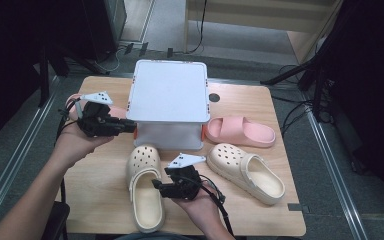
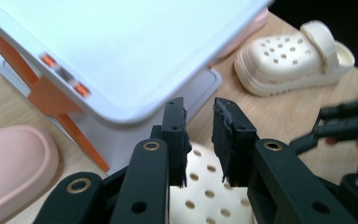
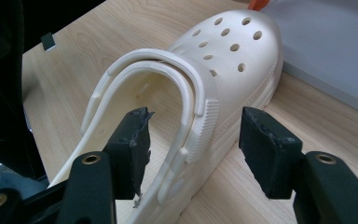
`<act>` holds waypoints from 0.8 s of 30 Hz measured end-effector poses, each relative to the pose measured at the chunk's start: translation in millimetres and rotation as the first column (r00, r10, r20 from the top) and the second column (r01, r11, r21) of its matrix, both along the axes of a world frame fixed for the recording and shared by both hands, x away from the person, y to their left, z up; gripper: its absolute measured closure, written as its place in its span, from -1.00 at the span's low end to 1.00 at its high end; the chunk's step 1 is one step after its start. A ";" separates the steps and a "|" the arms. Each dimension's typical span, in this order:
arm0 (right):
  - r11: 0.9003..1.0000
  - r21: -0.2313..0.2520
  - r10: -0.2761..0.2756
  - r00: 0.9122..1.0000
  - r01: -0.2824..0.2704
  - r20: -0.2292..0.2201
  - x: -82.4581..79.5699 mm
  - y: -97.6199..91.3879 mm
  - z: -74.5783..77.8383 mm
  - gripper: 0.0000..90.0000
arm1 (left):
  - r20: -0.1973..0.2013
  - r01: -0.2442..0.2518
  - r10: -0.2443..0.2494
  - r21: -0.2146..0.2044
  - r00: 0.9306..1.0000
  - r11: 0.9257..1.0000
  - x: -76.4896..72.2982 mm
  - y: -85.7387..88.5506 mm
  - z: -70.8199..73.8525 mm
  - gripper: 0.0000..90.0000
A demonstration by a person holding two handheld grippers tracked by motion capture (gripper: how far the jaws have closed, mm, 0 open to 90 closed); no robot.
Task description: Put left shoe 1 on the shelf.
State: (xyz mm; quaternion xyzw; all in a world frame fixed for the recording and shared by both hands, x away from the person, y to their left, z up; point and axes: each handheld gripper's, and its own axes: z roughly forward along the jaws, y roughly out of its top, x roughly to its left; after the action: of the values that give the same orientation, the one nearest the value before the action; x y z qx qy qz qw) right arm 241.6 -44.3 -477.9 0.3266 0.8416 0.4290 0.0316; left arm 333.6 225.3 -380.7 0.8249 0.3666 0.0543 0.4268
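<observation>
Two cream clogs lie on the wooden table (image 1: 100, 190). The near clog (image 1: 145, 192) (image 3: 223, 56) points away from me, toe by the white stand. My right gripper (image 1: 156, 185) (image 3: 193, 140) is open, its jaws on either side of this clog's side wall and strap, pads apart from it. The other clog (image 1: 247, 172) (image 2: 293, 56) lies to the right. My left gripper (image 1: 130, 125) (image 2: 199, 135) hovers by the stand's left front corner, jaws a little apart with nothing between them; the near clog's toe (image 2: 205, 196) lies below.
A white box-like stand (image 1: 169, 95) (image 2: 121, 51) with orange brackets fills the table's back middle. One pink slide (image 1: 240, 131) lies right of it; another (image 1: 72, 102) (image 2: 9, 163) lies left, partly hidden behind my left hand. The right gripper (image 2: 340, 123) shows far off in the left gripper view.
</observation>
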 end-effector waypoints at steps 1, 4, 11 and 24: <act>1.000 -0.003 -0.004 1.000 0.004 0.000 0.5 1.2 -0.7 -0.03 | 0.000 -0.002 0.002 -0.005 1.000 1.000 2.8 -1.5 2.8 0.65; 1.000 -0.009 -0.007 1.000 0.007 -0.004 2.8 4.3 -2.9 -0.04 | 0.001 -0.009 0.009 -0.010 1.000 1.000 9.6 -7.6 10.0 0.64; 1.000 -0.028 0.001 1.000 -0.001 -0.018 6.4 11.2 -7.7 -0.01 | 0.010 -0.031 0.031 0.026 0.999 0.999 24.7 -22.4 23.6 0.64; 0.998 -0.066 -0.011 1.000 0.010 -0.011 19.0 24.7 -19.3 0.13 | 0.036 -0.103 0.101 0.049 0.994 0.993 34.8 -16.0 7.7 0.72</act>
State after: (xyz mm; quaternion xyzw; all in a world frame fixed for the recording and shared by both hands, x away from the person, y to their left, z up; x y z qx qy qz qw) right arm 260.6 -19.6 -497.2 0.3322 0.8536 0.3992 0.0399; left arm 368.5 209.3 -373.0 0.8147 0.3996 0.0990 0.4083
